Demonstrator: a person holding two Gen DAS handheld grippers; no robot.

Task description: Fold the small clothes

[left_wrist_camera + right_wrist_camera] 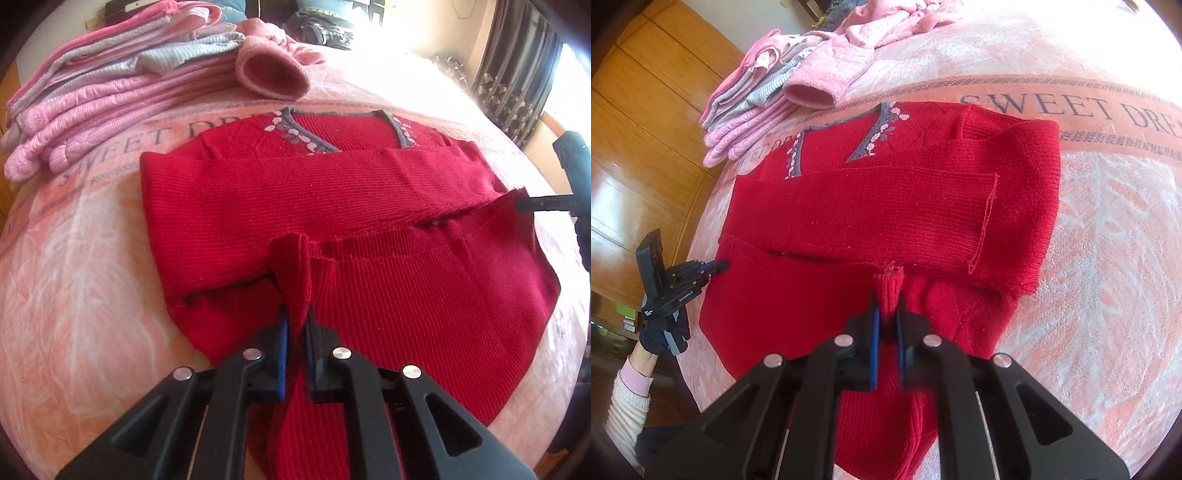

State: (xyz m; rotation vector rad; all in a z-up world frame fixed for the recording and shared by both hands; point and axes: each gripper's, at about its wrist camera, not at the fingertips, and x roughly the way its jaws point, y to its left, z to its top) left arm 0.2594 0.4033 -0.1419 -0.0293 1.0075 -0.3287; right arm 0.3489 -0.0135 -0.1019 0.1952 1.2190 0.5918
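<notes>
At mid-bed (92,332), both my left gripper (297,328) and right gripper (888,314) clamp the red sweater (332,206) hem; uneven lifting risks spilling the folded sleeves.

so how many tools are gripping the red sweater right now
2. The left tool is pinching a raised fold at the hem of the red sweater; the right tool is pinching the hem further along. No others show.

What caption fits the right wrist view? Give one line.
Right tool pinches the red sweater hem on the bed, beside a folded pile.
</notes>
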